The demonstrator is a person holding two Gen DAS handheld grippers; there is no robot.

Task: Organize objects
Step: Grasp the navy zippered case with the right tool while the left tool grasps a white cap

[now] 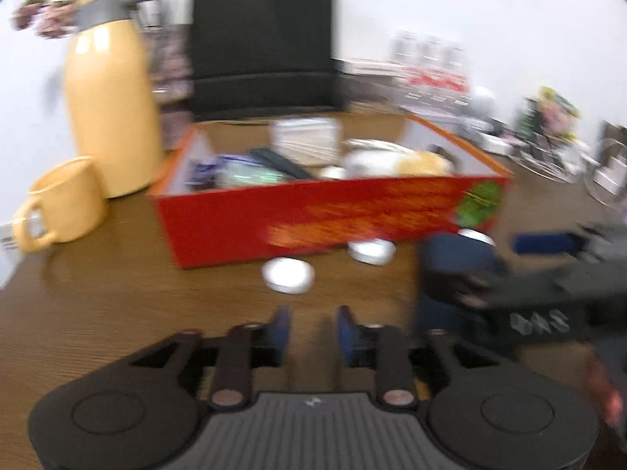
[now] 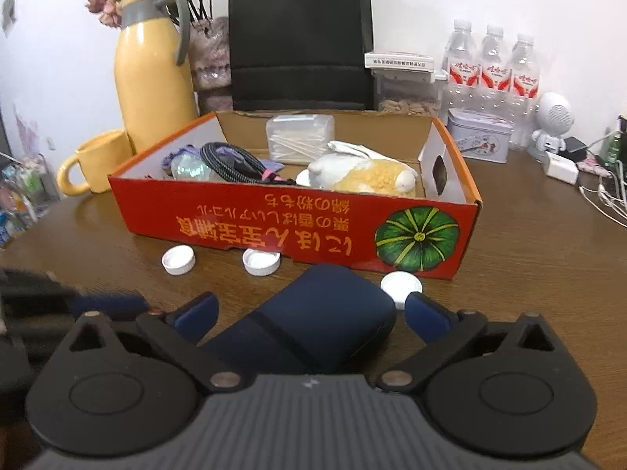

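Black hinged left claw [image 1: 313, 331] and right claw [image 2: 309, 313], blue pads, ribbed grey housings, round pivot caps, metal rivets.

A lived-in home, seen across a wood-grain surface [image 2: 529, 258] pushed against a plain white wall. A yellow thermos jug [image 2: 153, 78] and a matching yellow mug [image 2: 100, 162] stand at the left beside a vase of dried flowers [image 2: 117, 0]. A black paper bag [image 2: 299, 35] leans at the back. To the right stand three bottles of water [image 2: 493, 66], a decorated tin [image 2: 480, 139], a small white robot-shaped speaker [image 2: 554, 121] and a tangle of chargers and cables [image 2: 595, 184]. In the middle, a red cardboard box [image 2: 282, 219] printed with a green pumpkin holds household odds and ends, cotton swabs [image 2: 299, 135] among them.
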